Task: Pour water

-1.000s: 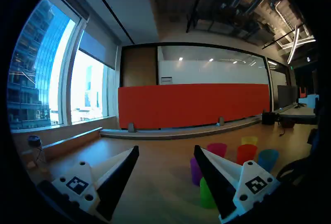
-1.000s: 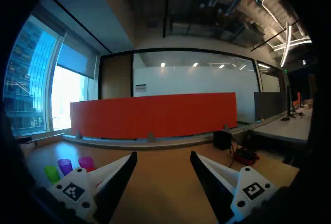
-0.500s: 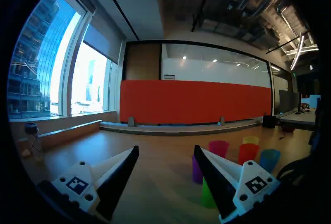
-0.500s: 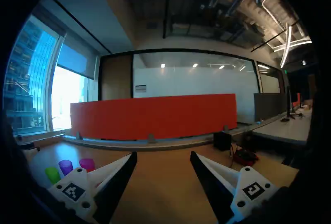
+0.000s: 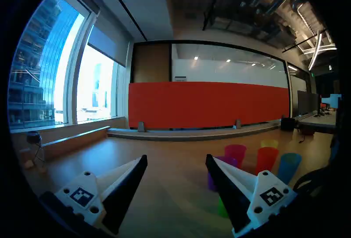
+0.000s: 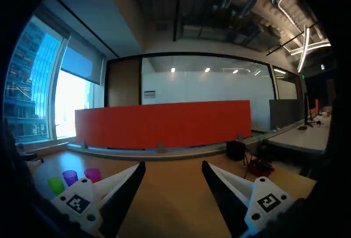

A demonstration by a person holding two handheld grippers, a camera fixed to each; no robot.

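Several coloured plastic cups stand grouped on the wooden table (image 5: 166,181). In the left gripper view they sit to the right of my left gripper (image 5: 175,163): magenta cup (image 5: 237,152), orange cup (image 5: 266,159), blue cup (image 5: 288,166), yellow cup (image 5: 269,143), purple cup (image 5: 213,181) and green cup (image 5: 222,207), the last two partly behind my right finger. That gripper is open and holds nothing. My right gripper (image 6: 172,165) is open too, with the green cup (image 6: 55,185), purple cup (image 6: 69,177) and magenta cup (image 6: 92,174) far off to its left.
A long orange partition (image 5: 206,104) runs along the table's far edge. Tall windows (image 5: 44,80) and a wooden ledge are at the left, with a small dark object on a stand (image 5: 31,138). A black box (image 6: 235,149) and a red item (image 6: 259,165) sit at the right.
In the left gripper view the cups have slid a little lower and to the right, so that gripper has shifted slightly. The right gripper view is almost unchanged. Both stay open.
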